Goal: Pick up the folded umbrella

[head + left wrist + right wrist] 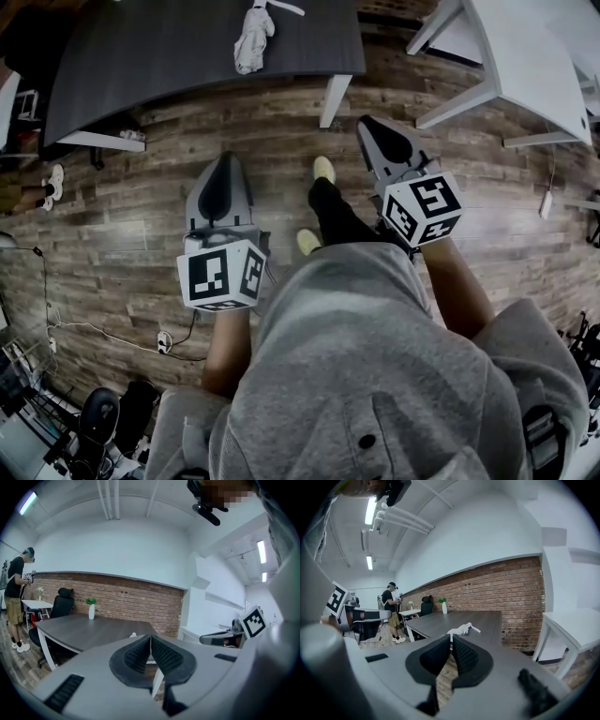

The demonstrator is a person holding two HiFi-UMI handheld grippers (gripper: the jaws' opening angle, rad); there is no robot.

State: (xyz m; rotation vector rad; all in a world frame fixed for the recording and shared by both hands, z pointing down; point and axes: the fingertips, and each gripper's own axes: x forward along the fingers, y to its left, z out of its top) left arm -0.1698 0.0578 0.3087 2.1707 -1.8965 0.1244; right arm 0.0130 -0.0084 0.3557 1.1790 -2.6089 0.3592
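- The left tongs (223,173) have their jaws pressed together with nothing between them. The right tongs (380,139) are closed and empty too.
- Both point almost level over the wooden floor (141,197), well short of the dark table (169,66) ahead.
- The folded umbrella (253,37) lies on that table, ahead of both tongs and between their lines.
- The step in hand looks like the approach. It would go best if one pair spreads its jaws before arriving, then closes across the bundle's narrow middle rather than on loose fabric.

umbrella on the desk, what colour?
The umbrella is white, on a dark grey desk; head view shows it best.
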